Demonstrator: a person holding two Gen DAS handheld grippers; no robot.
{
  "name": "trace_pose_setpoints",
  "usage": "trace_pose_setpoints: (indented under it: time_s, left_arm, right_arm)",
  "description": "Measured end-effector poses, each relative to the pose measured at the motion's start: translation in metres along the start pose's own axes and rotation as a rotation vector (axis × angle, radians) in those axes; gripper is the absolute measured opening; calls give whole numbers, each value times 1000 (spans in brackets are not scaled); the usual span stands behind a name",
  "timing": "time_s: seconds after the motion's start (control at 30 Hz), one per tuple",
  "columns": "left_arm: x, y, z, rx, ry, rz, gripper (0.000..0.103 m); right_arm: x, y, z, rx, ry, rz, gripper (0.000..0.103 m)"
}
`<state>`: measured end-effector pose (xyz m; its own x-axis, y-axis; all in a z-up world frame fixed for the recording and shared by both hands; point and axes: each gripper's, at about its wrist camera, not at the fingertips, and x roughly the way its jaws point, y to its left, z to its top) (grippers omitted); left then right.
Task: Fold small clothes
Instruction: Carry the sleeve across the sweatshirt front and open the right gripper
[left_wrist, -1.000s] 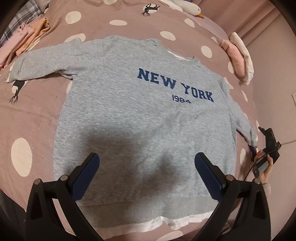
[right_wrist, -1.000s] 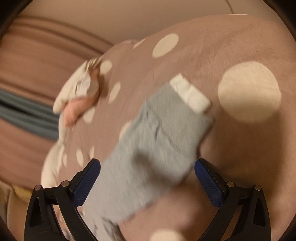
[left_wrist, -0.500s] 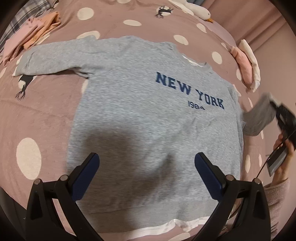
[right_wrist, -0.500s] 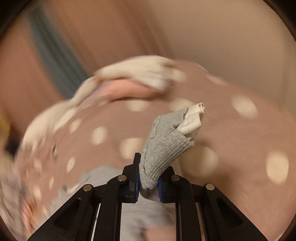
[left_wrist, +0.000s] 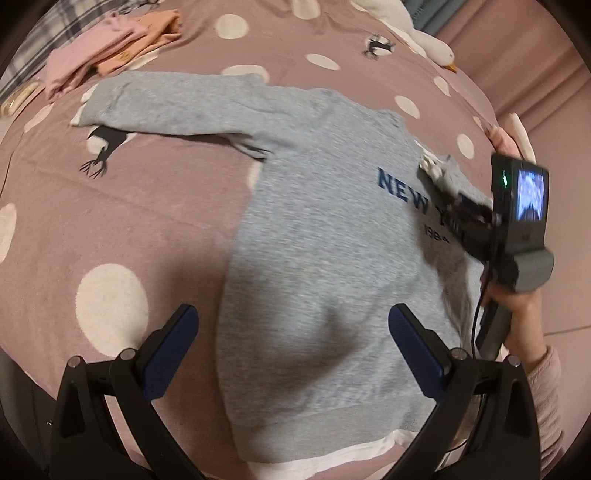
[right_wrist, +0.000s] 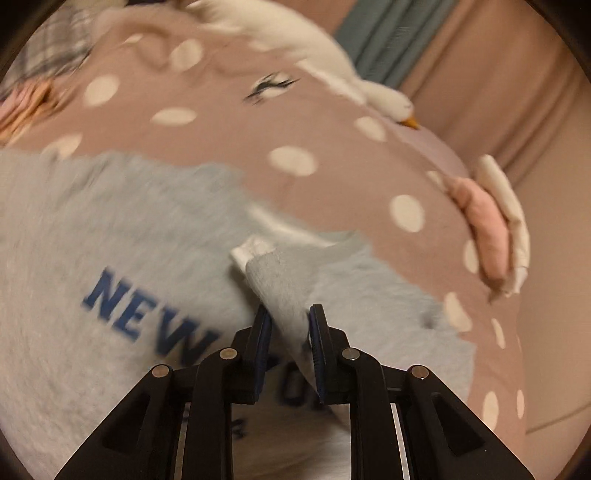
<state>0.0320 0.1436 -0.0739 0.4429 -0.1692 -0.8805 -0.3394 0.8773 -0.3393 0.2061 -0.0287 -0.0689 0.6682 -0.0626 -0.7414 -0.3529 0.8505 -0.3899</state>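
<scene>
A small grey sweatshirt (left_wrist: 325, 229) with blue "NEW YORK 1984" lettering lies face up on the bed. Its left sleeve (left_wrist: 166, 101) stretches out flat to the far left. My left gripper (left_wrist: 293, 343) is open and empty, hovering above the hem. My right gripper (right_wrist: 290, 328) is shut on the right sleeve (right_wrist: 280, 280) and holds its white-edged cuff (right_wrist: 247, 254) over the lettering on the chest. The right gripper also shows in the left wrist view (left_wrist: 461, 206), over the chest.
The bed has a mauve cover (left_wrist: 122, 221) with cream dots. A pink and orange clothes pile (left_wrist: 110, 40) lies far left. A white goose toy (right_wrist: 332, 70) lies at the far edge. Folded pink and cream clothes (right_wrist: 491, 229) sit at the right edge.
My right gripper closed on the right sleeve, lifted it off the bed and carried it left over the chest. My left gripper drifted left, still open.
</scene>
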Motion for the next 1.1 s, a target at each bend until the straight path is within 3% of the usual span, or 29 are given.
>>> trace_pose_setpoints:
  time_s: [0.13, 0.23, 0.43, 0.73, 0.87, 0.93, 1.1]
  left_arm:
    - [0, 6, -1, -17, 5, -14, 103]
    - [-1, 8, -4, -21, 6, -26, 103]
    - [-6, 19, -9, -58, -5, -51, 103]
    - [-23, 36, -15, -127, -47, -77, 103]
    - [-27, 47, -18, -163, -67, -85, 103]
    - [-29, 54, -20, -179, -74, -93, 103]
    - [-31, 76, -25, -224, -82, -104, 103]
  right_arm:
    - [-7, 1, -7, 23, 16, 126, 33]
    - [-27, -22, -20, 123, 8, 280, 52]
    - [-61, -72, -75, 449, -3, 477, 56]
    - [-91, -78, -134, 643, -5, 569, 57]
    - [-99, -71, -143, 715, -33, 592, 58]
    - [-98, -69, -146, 759, -32, 611, 68]
    - [-98, -61, -133, 781, -18, 624, 69]
